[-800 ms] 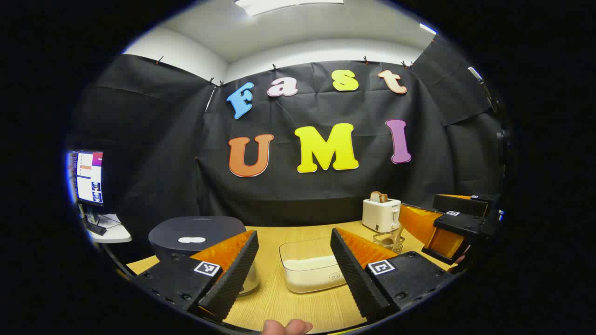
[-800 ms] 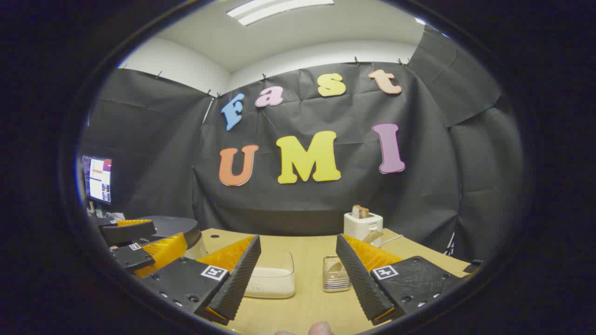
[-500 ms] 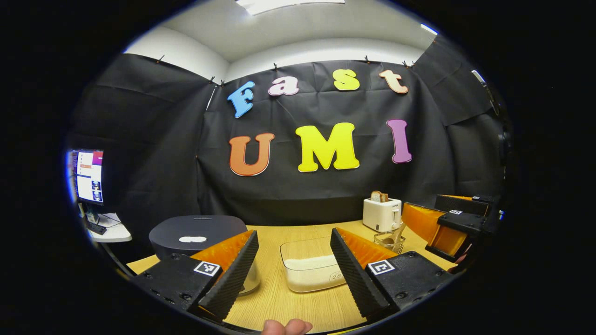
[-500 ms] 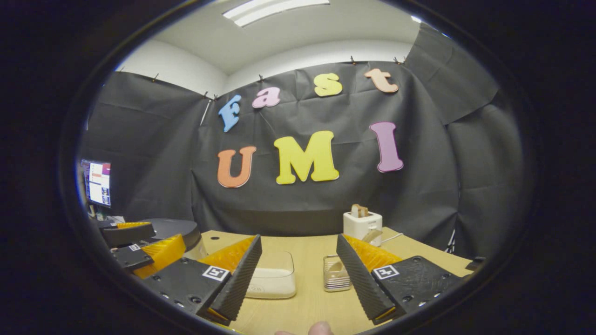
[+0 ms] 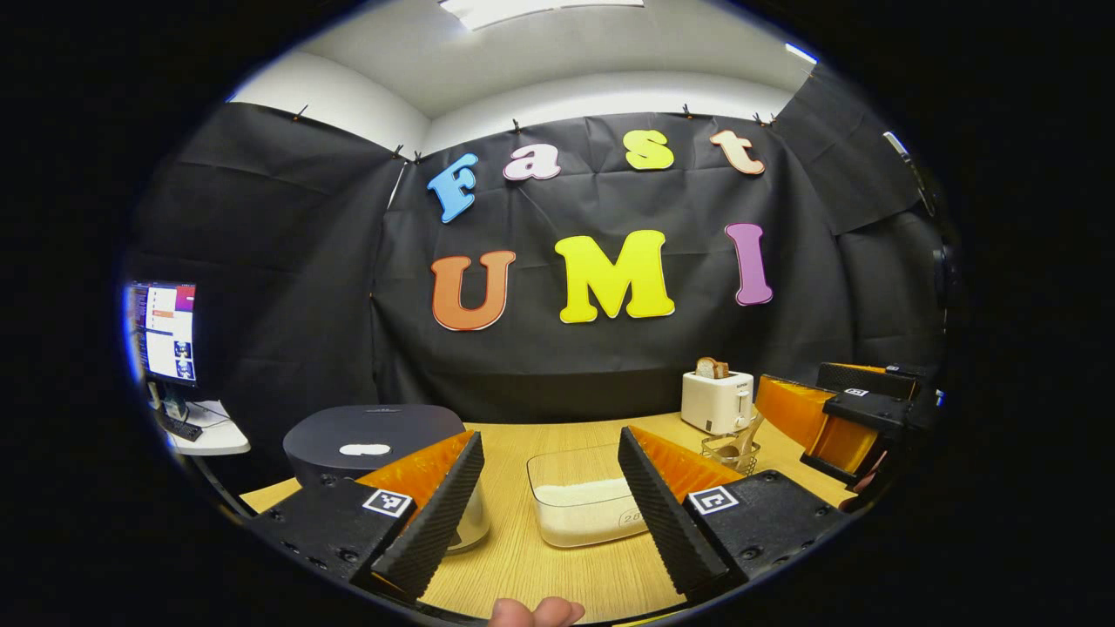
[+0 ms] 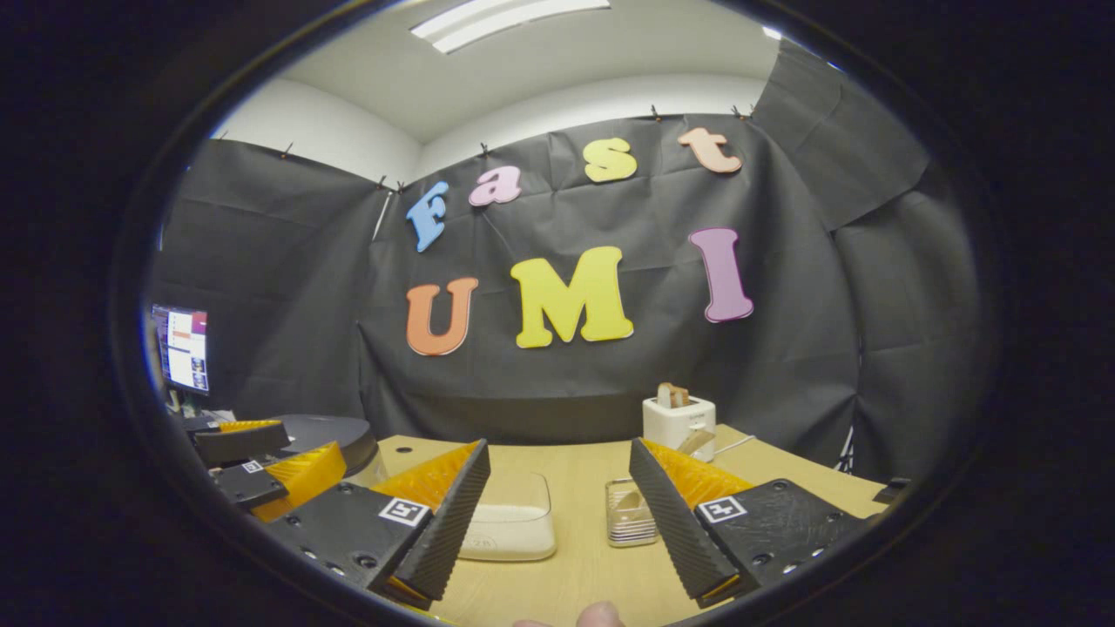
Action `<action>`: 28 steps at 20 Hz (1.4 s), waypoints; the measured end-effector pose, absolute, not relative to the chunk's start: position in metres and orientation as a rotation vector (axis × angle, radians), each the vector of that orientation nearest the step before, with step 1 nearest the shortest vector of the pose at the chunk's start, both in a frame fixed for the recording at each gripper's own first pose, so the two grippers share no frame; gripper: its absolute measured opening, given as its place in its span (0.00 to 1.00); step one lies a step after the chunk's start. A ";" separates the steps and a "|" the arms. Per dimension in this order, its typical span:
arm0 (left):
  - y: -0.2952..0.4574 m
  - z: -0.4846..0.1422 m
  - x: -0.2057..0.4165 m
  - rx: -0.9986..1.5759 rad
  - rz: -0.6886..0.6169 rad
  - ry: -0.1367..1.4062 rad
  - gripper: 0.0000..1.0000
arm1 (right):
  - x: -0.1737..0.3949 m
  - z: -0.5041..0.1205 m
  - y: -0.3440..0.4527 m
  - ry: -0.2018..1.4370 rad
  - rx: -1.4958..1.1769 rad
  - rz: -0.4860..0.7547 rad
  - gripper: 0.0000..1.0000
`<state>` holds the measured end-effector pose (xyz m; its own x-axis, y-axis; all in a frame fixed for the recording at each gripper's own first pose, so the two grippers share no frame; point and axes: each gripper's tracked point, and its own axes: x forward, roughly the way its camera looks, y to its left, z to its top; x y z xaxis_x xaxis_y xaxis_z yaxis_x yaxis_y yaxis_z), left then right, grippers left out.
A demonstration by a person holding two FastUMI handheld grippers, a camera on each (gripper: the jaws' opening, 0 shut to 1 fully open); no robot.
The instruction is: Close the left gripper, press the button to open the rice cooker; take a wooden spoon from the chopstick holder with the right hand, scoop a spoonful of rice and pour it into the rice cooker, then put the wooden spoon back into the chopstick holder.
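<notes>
Left gripper [image 5: 549, 496] gaping, empty; must clench before I press rice cooker [image 5: 375, 444] lid ahead-left. Right gripper [image 6: 557, 514] unclenched; wooden spoon [image 6: 625, 501] light, stiff, I'd pinch upper handle.

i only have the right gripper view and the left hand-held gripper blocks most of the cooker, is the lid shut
observer: Yes. In the left gripper view the cooker has its lid down, with a white button on top.
operator: is the left one closed yet for the press
observer: No. The left hand-held gripper is open, fingers wide apart, and the rice box shows between them.
operator: and the spoon
observer: The spoon stands in the holder, just in front of the toaster.
</notes>
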<state>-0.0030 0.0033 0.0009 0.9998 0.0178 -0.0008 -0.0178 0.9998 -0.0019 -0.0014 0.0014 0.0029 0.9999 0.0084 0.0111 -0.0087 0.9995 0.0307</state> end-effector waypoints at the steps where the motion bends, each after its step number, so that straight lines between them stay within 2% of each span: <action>1: 0.004 0.002 -0.003 -0.001 0.022 -0.002 0.99 | -0.001 0.005 0.002 -0.015 0.028 0.011 0.96; 6: -0.001 -0.003 -0.002 -0.012 0.026 0.011 0.99 | 0.004 0.005 0.001 -0.023 0.020 0.014 0.96; 17: 0.003 -0.005 -0.004 0.005 0.140 0.022 0.99 | 0.016 -0.013 -0.020 0.024 0.054 0.037 0.95; 18: 0.004 -0.003 -0.004 0.016 0.157 0.018 0.99 | 0.015 -0.013 -0.023 0.026 0.059 0.039 0.96; 19: 0.006 -0.002 -0.003 0.019 0.172 0.020 0.99 | 0.015 -0.013 -0.027 0.026 0.064 0.039 0.92; 20: 0.008 -0.002 -0.004 0.010 0.183 0.024 0.99 | 0.017 -0.014 -0.032 0.025 0.066 0.036 0.96; 23: 0.023 -0.002 -0.003 -0.037 0.240 0.052 0.99 | 0.019 -0.020 -0.038 0.025 0.077 0.040 0.96; 27: 0.062 0.005 -0.004 0.025 0.349 0.077 0.99 | 0.026 -0.030 -0.036 0.046 0.096 0.087 0.96; 28: 0.072 0.006 -0.004 0.030 0.373 0.090 0.99 | 0.027 -0.030 -0.037 0.042 0.097 0.094 0.92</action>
